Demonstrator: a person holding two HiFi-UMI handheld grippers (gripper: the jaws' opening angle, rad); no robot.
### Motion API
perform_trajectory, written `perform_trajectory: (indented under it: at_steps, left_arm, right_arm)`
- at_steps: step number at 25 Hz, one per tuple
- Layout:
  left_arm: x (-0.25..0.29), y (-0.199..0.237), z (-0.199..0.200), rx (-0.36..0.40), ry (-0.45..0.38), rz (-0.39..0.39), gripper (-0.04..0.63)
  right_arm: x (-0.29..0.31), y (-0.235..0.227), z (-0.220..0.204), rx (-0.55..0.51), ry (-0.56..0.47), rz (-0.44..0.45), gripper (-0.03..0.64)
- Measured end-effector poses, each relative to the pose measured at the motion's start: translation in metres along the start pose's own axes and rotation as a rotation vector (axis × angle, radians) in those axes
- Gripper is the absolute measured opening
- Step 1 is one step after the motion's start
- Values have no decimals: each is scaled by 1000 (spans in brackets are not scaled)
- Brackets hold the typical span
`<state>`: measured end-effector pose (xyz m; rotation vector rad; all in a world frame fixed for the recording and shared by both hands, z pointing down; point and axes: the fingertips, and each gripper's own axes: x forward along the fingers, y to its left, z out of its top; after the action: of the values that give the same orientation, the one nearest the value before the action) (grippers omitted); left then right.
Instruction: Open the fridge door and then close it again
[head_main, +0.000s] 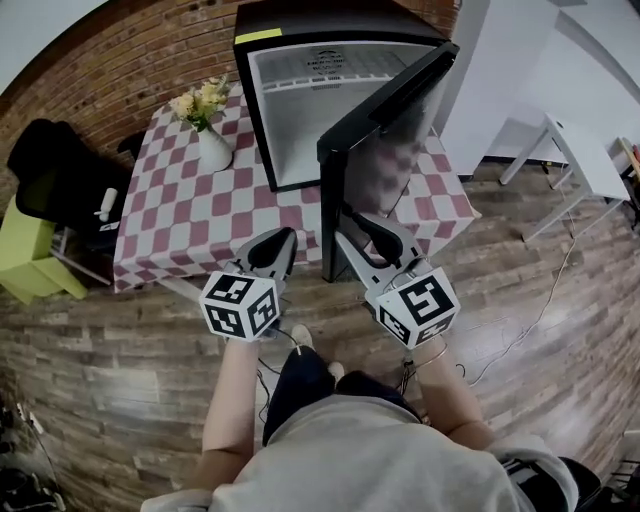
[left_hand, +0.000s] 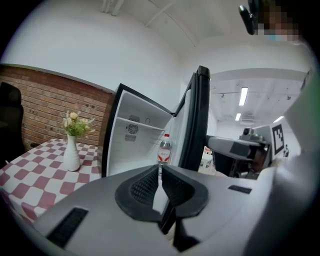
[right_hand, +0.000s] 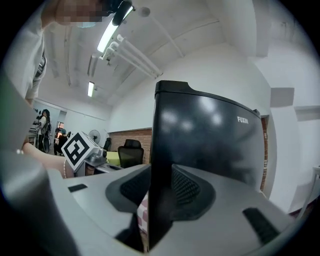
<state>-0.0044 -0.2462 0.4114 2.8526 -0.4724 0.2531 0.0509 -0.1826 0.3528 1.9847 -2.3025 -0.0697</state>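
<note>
A black mini fridge (head_main: 262, 110) stands on the checkered table (head_main: 190, 225) with its door (head_main: 385, 130) swung wide open toward me. My right gripper (head_main: 368, 232) straddles the door's free edge low down. In the right gripper view the dark door (right_hand: 210, 135) fills the gap between the pads (right_hand: 187, 187) of the right gripper (right_hand: 161, 186), which press on both sides. My left gripper (head_main: 284, 240) hangs just left of the door, shut and empty. The left gripper (left_hand: 160, 172) faces the white fridge interior (left_hand: 132, 145), where a water bottle (left_hand: 164, 149) stands.
A white vase of flowers (head_main: 212, 145) stands on the table left of the fridge. A black chair (head_main: 50, 170) and a green seat (head_main: 25, 255) are at the far left. A white side table (head_main: 585, 160) stands at the right on the wooden floor.
</note>
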Motion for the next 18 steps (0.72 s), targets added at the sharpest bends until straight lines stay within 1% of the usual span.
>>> perform_trajectory:
  at_steps: [3, 5, 8, 13, 18]
  left_arm:
    - [-1, 16, 0, -31, -6, 32, 20]
    - [-1, 28, 2, -44, -7, 52, 20]
    - [2, 43, 5, -54, -11, 71, 20]
    - [10, 77, 16, -54, -12, 74, 20]
    - [25, 109, 31, -41, -10, 47, 20]
  right_arm:
    - [21, 1, 0, 11, 5, 13, 111]
    - [36, -3, 1, 29, 1, 17, 64]
    - [57, -10, 3, 44, -10, 26, 25]
    - [100, -13, 7, 53, -10, 24, 20]
    - [141, -19, 6, 57, 5, 2, 17]
